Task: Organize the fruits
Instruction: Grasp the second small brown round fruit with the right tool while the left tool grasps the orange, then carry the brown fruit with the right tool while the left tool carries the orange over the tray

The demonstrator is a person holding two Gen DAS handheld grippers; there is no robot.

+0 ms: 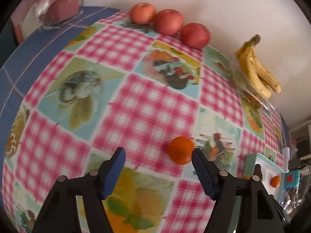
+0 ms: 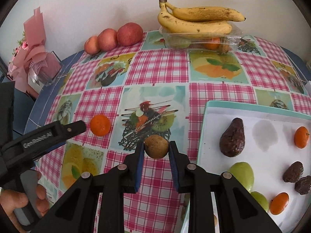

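Note:
A tangerine [image 1: 180, 150] lies on the checked tablecloth, just inside the right finger of my left gripper [image 1: 158, 153]. That gripper is open, its left pad well clear of the fruit. The right wrist view shows the same tangerine [image 2: 100, 125] by the left gripper's tip [image 2: 77, 128]. My right gripper [image 2: 156, 145] is shut on a brown kiwi [image 2: 156, 151], held over the cloth left of the white tray [image 2: 213, 104]. In the tray lie an avocado [image 2: 232, 140], tangerines [image 2: 301, 136], green fruit [image 2: 243, 173] and dark fruits [image 2: 293, 171].
Three red apples [image 2: 114, 36] sit in a row by the wall. Bananas [image 2: 196, 19] rest on a clear plastic box [image 2: 200, 38] holding more fruit. A pink bouquet [image 2: 33, 62] stands at the far left on blue cloth. A hand [image 2: 29, 200] holds the left gripper's handle.

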